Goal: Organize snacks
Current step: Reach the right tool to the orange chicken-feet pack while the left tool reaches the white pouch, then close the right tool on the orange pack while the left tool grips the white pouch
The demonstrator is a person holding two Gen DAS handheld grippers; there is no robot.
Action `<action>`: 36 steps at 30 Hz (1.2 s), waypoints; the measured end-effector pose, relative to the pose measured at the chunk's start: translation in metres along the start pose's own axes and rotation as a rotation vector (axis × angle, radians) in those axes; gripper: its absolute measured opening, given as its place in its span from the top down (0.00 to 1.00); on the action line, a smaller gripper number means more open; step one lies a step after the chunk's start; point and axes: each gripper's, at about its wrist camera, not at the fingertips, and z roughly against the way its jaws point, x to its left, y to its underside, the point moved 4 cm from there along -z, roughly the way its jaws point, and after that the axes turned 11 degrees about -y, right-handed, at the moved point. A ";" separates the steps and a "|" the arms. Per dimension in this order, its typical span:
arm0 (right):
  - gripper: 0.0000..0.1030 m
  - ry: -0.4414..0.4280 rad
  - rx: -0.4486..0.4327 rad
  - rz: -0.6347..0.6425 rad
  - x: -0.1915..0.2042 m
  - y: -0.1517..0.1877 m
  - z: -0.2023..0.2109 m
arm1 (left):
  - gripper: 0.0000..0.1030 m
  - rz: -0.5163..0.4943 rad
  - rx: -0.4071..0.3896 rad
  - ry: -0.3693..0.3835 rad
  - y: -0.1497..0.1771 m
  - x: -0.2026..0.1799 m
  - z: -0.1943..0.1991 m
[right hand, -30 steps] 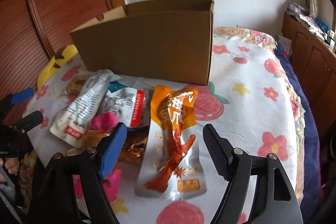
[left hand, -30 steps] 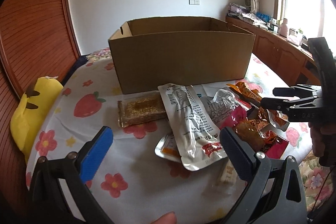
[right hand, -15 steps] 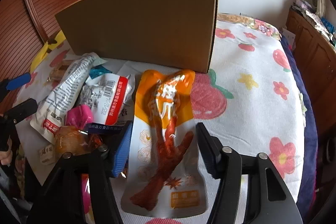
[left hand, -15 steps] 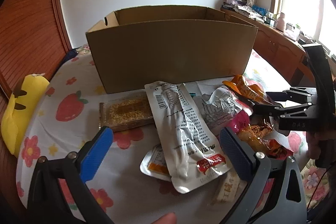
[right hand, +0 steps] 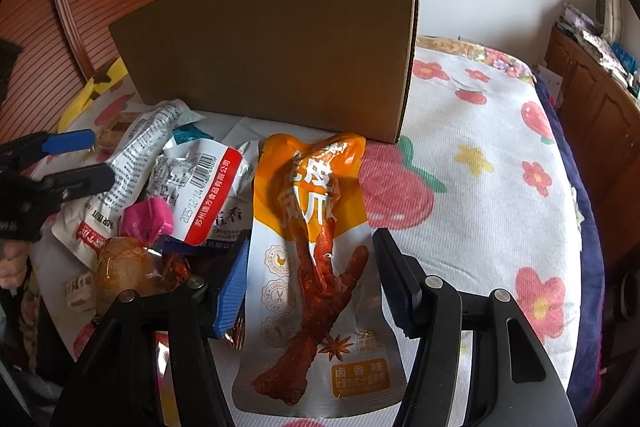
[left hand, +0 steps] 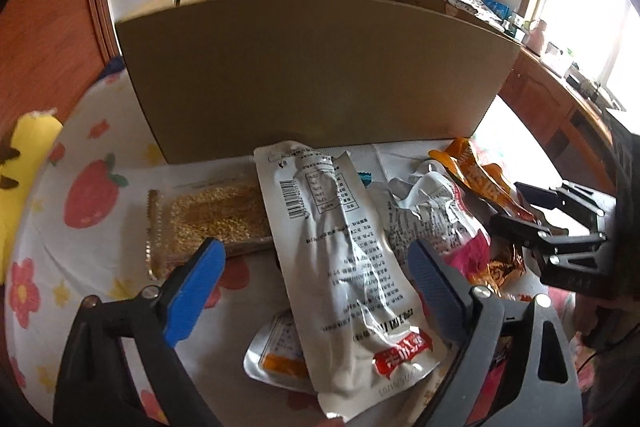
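Right tongs (right hand: pixel 312 287) straddle the orange packet (right hand: pixel 312 227), jaws apart, just narrowed for the pinch – left tongs (left hand: pixel 316 279), apart, narrowing around the white pouch (left hand: pixel 340 267) near the box (left hand: pixel 312 75), both snacks still on the bed.

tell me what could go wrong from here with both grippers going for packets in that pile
1. The right gripper, whose jaws have just been closing, straddles the orange chicken-foot packet; the flat, slick pouch could slide out.
2. The left gripper, also just narrowing, brackets the long silver packet, which overlaps a smaller pouch; both might lift together.
3. The cardboard box wall stands tall right behind the pile, so a dangling packet could catch its rim.
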 end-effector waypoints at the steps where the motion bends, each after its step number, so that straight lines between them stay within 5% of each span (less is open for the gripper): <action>1: 0.41 -0.002 -0.001 -0.001 0.000 0.000 0.000 | 0.12 0.006 0.010 0.008 -0.001 0.002 -0.004; 8: 0.41 -0.010 -0.010 -0.003 0.000 0.001 0.002 | 0.17 0.023 0.054 0.045 -0.003 0.001 -0.012; 11: 0.41 -0.009 -0.008 0.004 0.001 0.001 0.001 | 0.36 0.010 0.075 0.045 0.000 -0.002 -0.017; 20: 0.41 0.000 0.002 0.026 0.006 0.001 -0.003 | 0.35 0.004 0.076 0.053 0.000 -0.008 -0.022; 29: 0.40 0.000 0.003 0.028 0.006 0.002 -0.004 | 0.64 -0.010 0.007 0.036 0.000 -0.006 -0.009; 30: 0.40 0.001 0.004 0.028 0.006 0.002 -0.004 | 0.80 -0.016 -0.002 0.036 0.000 -0.006 -0.006; 36: 0.40 0.003 0.005 0.027 0.004 0.003 -0.003 | 0.79 -0.032 -0.055 0.038 0.006 -0.006 0.009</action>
